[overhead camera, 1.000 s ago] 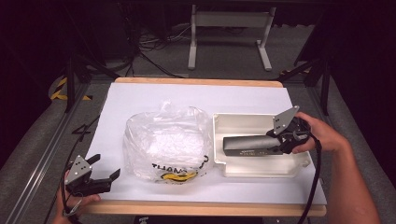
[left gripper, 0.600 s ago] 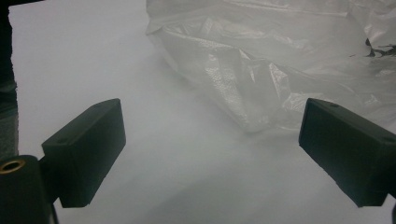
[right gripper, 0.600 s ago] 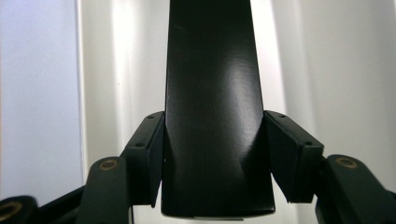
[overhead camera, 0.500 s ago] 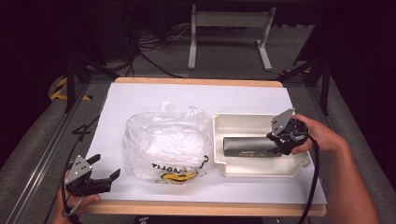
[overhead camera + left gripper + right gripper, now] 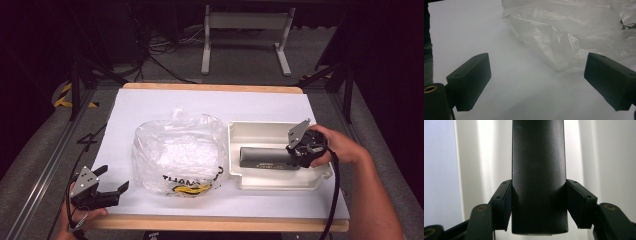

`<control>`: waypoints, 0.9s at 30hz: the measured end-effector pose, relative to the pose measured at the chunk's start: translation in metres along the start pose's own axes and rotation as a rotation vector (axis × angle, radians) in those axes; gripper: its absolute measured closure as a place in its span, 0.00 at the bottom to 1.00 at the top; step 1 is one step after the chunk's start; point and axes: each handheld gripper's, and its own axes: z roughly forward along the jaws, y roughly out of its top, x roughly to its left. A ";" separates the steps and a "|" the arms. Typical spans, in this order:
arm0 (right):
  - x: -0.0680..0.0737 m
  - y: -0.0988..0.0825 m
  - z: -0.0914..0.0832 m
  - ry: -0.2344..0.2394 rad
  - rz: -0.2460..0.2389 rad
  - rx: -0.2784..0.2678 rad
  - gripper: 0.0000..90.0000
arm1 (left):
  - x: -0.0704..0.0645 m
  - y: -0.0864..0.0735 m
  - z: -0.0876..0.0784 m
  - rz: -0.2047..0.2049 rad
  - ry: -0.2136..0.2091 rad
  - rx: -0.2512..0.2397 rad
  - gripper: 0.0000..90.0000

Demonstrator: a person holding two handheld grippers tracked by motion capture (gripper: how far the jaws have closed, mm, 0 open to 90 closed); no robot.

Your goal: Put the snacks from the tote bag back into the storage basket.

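Currently the right gripper (image 5: 296, 156) is clamping one end of a dark rectangular box (image 5: 264, 157), which is lying lengthwise inside the white moulded tray (image 5: 270, 131) on the right half of the white-covered table (image 5: 150, 105). In the right gripper view both pads are pressing flat against the box's (image 5: 539, 170) long sides near its end, with the tray wall (image 5: 469, 170) running alongside.

Judgement on handling: the box is appearing stiff, straight-edged and matte, so a squeeze across its narrow width should be holding without crushing. Being gripped at one end, it is likely to droop or swing at the far end on lifting; a hold nearer the middle would be balancing better. Its weight cannot be told.

The left gripper (image 5: 102, 192) is resting at the table's near left corner, jaws spread wide and holding nothing, with the crinkled clear plastic bag (image 5: 574, 32) lying just ahead. That bag is looking soft, slippery and easily snagged.
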 end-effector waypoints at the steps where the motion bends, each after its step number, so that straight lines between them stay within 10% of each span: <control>1: 0.000 0.000 0.001 -0.004 -0.003 0.006 0.47 | 0.000 0.000 0.000 -0.001 0.000 -0.001 0.09; 27: 0.002 0.000 0.010 -0.015 0.008 0.072 0.46 | 0.001 0.000 -0.001 -0.001 0.002 -0.007 0.09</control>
